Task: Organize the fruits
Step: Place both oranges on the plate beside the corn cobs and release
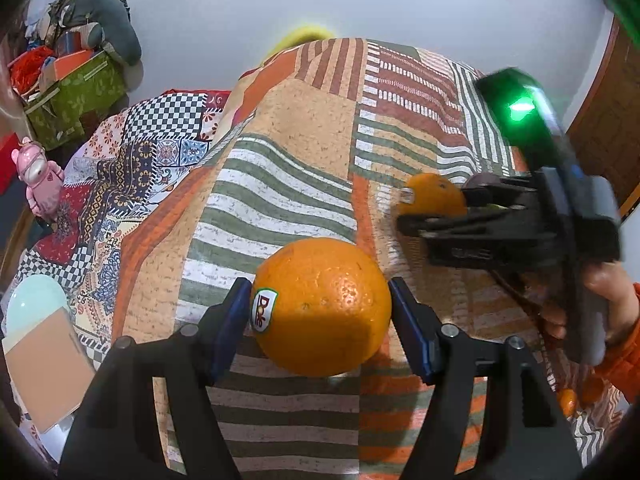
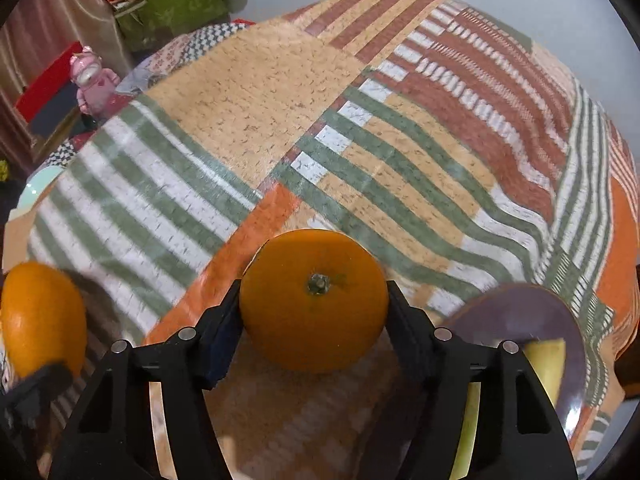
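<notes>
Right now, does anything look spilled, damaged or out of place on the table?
Nothing stands out. Each gripper holds a whole orange: left gripper on the stickered orange, right gripper on the stem-up orange. The tablecloth shows no spills. The plate is blurred.

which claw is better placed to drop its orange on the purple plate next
Right, probably. The right claw grips a stem-up orange with the purple plate just beside it. The left claw holds the Dole-stickered orange, with no plate in its view.
</notes>
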A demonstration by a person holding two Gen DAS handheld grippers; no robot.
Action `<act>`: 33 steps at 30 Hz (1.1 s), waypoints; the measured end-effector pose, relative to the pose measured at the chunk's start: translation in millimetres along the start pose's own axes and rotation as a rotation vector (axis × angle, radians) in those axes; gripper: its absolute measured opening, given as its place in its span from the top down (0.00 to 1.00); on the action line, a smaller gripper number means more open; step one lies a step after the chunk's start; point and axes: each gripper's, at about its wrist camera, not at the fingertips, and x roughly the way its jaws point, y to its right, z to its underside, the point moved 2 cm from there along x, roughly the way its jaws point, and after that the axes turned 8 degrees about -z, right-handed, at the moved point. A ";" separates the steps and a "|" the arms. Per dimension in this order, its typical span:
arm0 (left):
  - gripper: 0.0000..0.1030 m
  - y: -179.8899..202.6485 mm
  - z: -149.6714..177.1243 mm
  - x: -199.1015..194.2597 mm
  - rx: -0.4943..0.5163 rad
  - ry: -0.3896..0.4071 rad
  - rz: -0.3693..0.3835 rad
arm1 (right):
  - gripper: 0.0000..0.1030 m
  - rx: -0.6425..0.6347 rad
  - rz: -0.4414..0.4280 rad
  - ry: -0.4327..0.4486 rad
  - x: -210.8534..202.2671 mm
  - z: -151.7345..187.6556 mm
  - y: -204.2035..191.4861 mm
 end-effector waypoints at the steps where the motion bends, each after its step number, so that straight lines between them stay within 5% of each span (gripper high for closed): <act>1: 0.34 2.6 -0.5 -1.7 0.003 0.002 -0.001 | 0.39 0.009 -0.012 0.015 -12.1 6.1 6.2; 9: 0.34 35.5 -9.1 -21.8 0.027 0.028 0.038 | 0.39 0.075 -0.016 0.154 -102.5 41.8 43.8; 17: 0.34 94.0 -27.2 -39.0 0.084 0.064 0.076 | 0.39 0.073 0.129 0.254 -167.1 66.0 89.7; 24: 0.34 144.1 -33.7 -27.5 0.131 0.048 0.086 | 0.39 0.102 0.155 0.280 -180.0 87.9 123.5; 33: 0.34 163.9 -36.8 23.6 0.150 -0.019 0.029 | 0.39 0.142 0.123 0.238 -143.1 102.7 152.5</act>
